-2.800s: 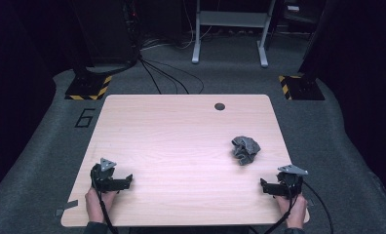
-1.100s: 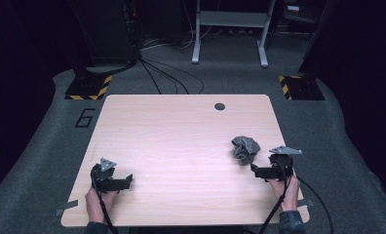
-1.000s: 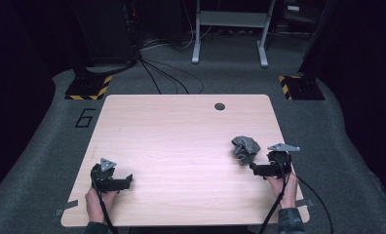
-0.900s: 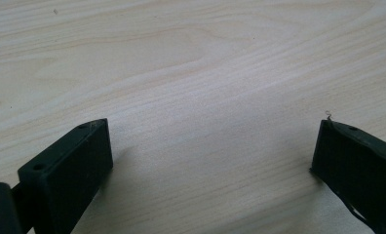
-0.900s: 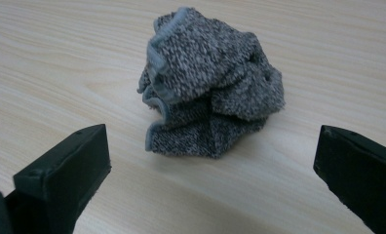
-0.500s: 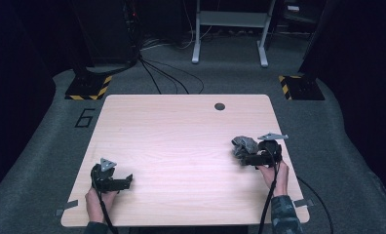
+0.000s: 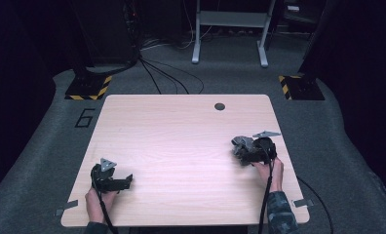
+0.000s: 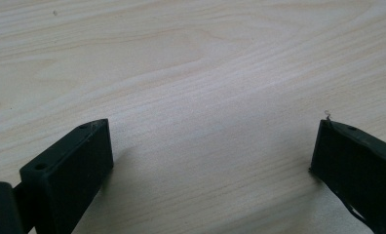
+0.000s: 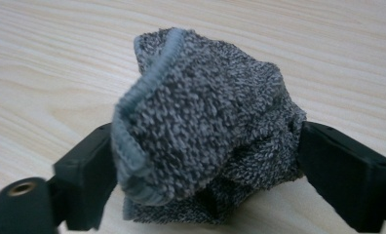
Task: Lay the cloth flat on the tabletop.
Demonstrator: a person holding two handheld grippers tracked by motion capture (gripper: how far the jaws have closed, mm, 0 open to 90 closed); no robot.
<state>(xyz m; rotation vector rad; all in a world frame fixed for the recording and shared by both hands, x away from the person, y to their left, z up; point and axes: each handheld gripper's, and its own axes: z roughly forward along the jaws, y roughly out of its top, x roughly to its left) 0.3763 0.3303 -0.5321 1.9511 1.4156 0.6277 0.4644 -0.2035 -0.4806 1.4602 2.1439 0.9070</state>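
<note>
1. At the near right part of the wooden table (image 7: 181, 131), seen from the high view, the right gripper (image 7: 249, 157) sits against a crumpled grey knitted cloth (image 7: 241, 145), which lies just ahead of its jaws. Well apart, near the table's left front, the left gripper (image 7: 125, 181) rests low on bare wood.
2. Between the left gripper's (image 8: 210, 161) jaws, in the left gripper view, lies plain wood grain; the jaws stand wide, released, with nothing held.
3. Between the right gripper's (image 9: 205, 175) jaws, in the right gripper view, sits the bunched grey knitted cloth (image 9: 205, 126), its ribbed hem curling toward the left jaw. Both jaws flank the bundle and have just been closing on it; whether the pads already press, I cannot tell.
</note>
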